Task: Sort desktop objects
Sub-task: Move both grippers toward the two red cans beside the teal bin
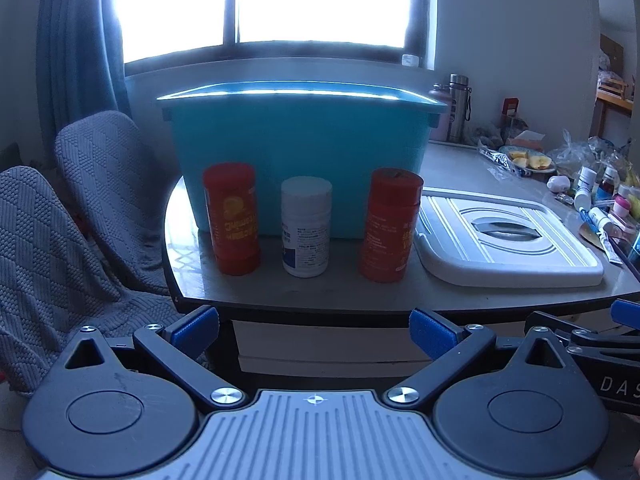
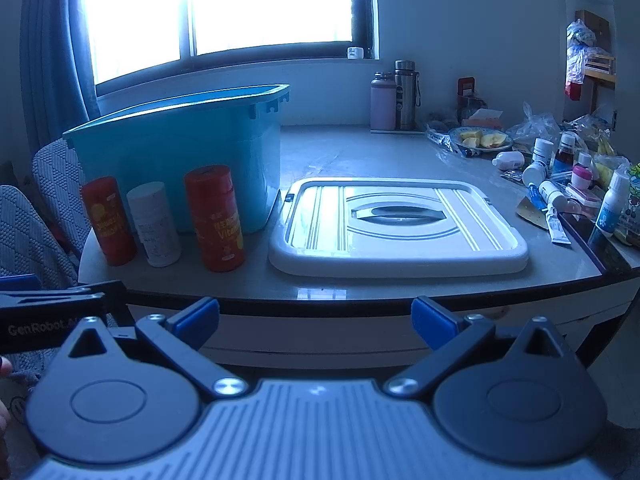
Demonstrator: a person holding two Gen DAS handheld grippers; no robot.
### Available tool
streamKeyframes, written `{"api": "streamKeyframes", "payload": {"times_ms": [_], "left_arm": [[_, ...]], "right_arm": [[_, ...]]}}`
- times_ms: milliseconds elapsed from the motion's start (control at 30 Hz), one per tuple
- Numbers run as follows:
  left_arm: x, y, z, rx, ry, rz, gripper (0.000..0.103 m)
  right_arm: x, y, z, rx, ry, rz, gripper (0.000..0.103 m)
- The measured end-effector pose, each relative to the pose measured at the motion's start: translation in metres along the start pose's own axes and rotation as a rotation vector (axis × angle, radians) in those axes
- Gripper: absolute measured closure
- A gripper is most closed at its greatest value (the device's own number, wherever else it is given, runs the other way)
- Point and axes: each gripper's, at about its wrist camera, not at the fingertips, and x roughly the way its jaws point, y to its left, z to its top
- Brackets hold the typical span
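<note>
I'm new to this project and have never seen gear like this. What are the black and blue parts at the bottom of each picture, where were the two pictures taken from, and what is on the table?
Those parts are hand-held grippers: a person holds one in each hand, and each carries a wide-angle camera looking forward along its two blue-padded fingers. One picture comes from the left gripper, the other from the right gripper. Both are open, hold nothing, and sit short of the table edge.

On the table stands a blue storage bin with no lid on it; its white lid lies flat beside it. In front of the bin stand three bottles in a row: a red bottle, a white bottle and a second red bottle. Farther right lie small bottles, tubes and a plate of cut fruit.
</note>
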Motion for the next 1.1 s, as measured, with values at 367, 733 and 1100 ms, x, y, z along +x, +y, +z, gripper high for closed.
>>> {"api": "streamKeyframes", "payload": {"times_ms": [367,733,1100], "left_arm": [[-0.001,0.009,0.003,-0.011,0.001,0.001,0.001],[0.002,0.032,0.008,-0.049,-0.007,0.036,0.001],[0.024,0.054,0.017,-0.063,-0.010,0.068,0.001]], "right_arm": [[-0.003,-0.001,0.007,0.001,0.020,0.010,0.000],[0.003,0.016,0.011,-0.024,0.009,0.022,0.000],[0.027,0.031,0.016,-0.028,-0.005,0.046,0.000]]}}
